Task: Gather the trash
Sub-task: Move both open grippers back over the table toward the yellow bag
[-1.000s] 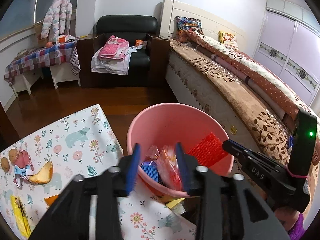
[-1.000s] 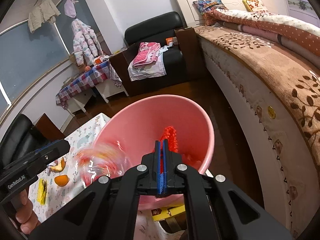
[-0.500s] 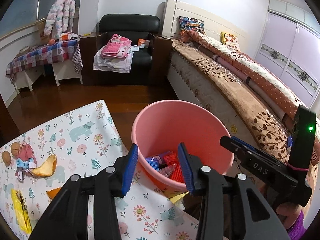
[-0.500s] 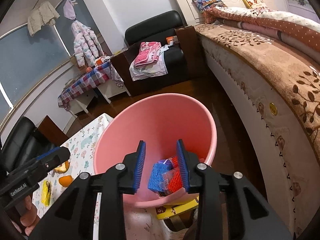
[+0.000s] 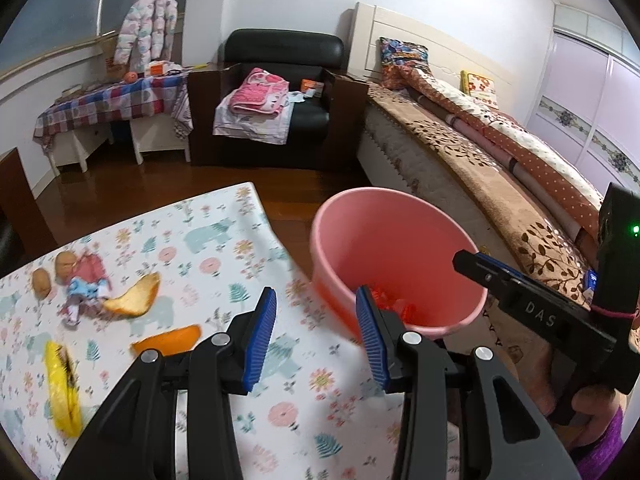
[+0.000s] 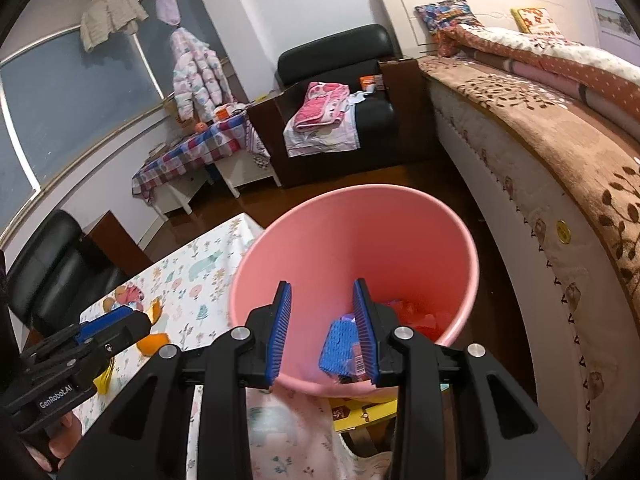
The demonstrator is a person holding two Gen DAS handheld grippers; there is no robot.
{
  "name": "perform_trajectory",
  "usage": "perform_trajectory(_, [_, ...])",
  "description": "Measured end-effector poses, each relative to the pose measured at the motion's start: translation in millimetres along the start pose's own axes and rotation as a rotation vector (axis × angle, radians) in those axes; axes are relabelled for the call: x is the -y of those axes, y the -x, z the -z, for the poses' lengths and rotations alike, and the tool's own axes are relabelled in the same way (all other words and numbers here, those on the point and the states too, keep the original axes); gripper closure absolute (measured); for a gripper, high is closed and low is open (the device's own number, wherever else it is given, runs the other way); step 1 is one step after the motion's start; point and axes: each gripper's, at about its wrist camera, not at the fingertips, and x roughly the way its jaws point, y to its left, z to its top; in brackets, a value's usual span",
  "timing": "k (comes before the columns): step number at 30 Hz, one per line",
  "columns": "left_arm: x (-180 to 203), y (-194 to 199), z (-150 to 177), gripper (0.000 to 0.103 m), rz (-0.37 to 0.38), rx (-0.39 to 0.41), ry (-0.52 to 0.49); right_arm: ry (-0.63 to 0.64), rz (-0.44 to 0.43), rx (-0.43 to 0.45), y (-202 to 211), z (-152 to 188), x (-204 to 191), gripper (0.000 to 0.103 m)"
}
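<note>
A pink bucket [image 5: 396, 256] stands off the table's right edge, and it fills the middle of the right wrist view [image 6: 360, 232]. Inside it lie a blue net [image 6: 340, 344] and red scraps [image 6: 420, 316]. My right gripper [image 6: 321, 292] hangs open over the bucket's near rim with nothing between its fingers. My left gripper [image 5: 316, 300] is open and empty above the table's edge, just left of the bucket. On the floral tablecloth [image 5: 208, 240] lie two orange peels [image 5: 134, 298] [image 5: 168, 338], a yellow wrapper [image 5: 62, 390] and a pink and blue wrapper [image 5: 82, 280].
A bed [image 5: 460, 160] runs along the right, close behind the bucket. A black armchair [image 5: 280, 92] with folded clothes and a low table with a checked cloth [image 5: 108, 104] stand at the far wall. A yellow box [image 6: 360, 412] lies under the bucket. Two nuts [image 5: 40, 280] sit beside the wrappers.
The right gripper opened and the red net fell into the bucket. The left gripper's red wrapper dropped in too, and that gripper swung left from over the bucket to the table.
</note>
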Motion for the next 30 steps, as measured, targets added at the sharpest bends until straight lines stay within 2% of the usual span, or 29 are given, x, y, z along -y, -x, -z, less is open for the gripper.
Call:
perform_trajectory(9, [-37, 28, 22, 0.062, -0.063, 0.015, 0.049, 0.054, -0.039, -0.025, 1, 8, -29, 0.070])
perform_trajectory(22, [-123, 71, 66, 0.062, -0.246, 0.017, 0.180, 0.133, -0.105, -0.068, -4, 27, -70, 0.070])
perform_trajectory(30, [-167, 76, 84, 0.062, -0.329, -0.003, 0.262, 0.197, -0.149, -0.107, -10, 39, -94, 0.070])
